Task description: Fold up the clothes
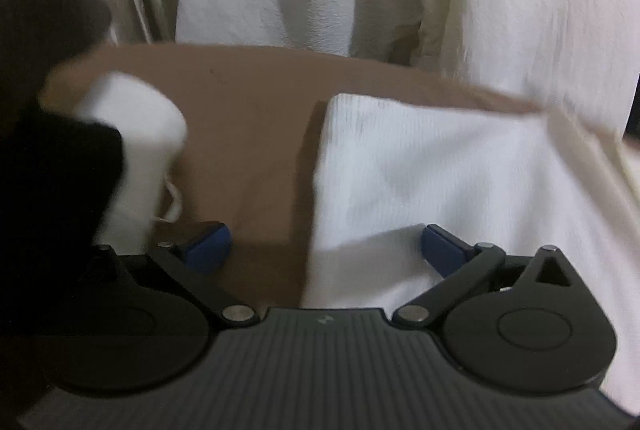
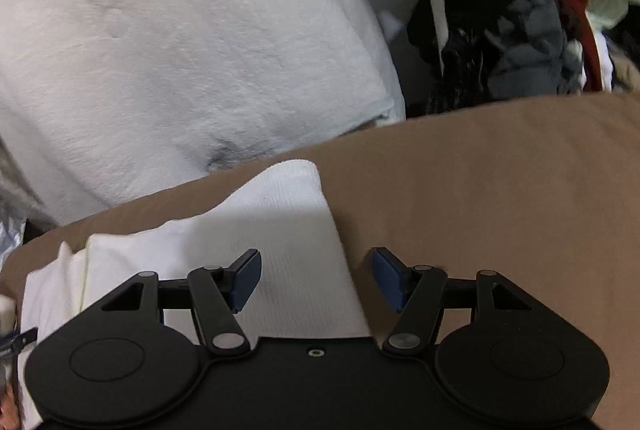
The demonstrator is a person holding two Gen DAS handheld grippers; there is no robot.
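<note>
On the brown cloth-covered surface [image 2: 500,190] lies the white ribbed knit garment [image 2: 288,230], folded flat, with one straight edge facing the cushions behind. Both tools stand over it with their blue pads apart and nothing between them: the left tool [image 1: 326,250] spread wide over the garment's left edge, the right tool [image 2: 316,278] over its right edge.

The job at this point looks like taking a fresh hold for the next fold. To do it well, bring each tool's pads down onto a single corner, catch every layer at the edge and not the brown cover beneath, close both together, and lift evenly so the fold line stays straight.

In the left wrist view a second white piece [image 1: 136,150] at the left is blurred and half behind something black; it may be a rolled sock, but I cannot tell. The garment's near edge is hidden under both tool bodies. The dark heap of mixed clothes [image 2: 520,30] beyond is cut off.
</note>
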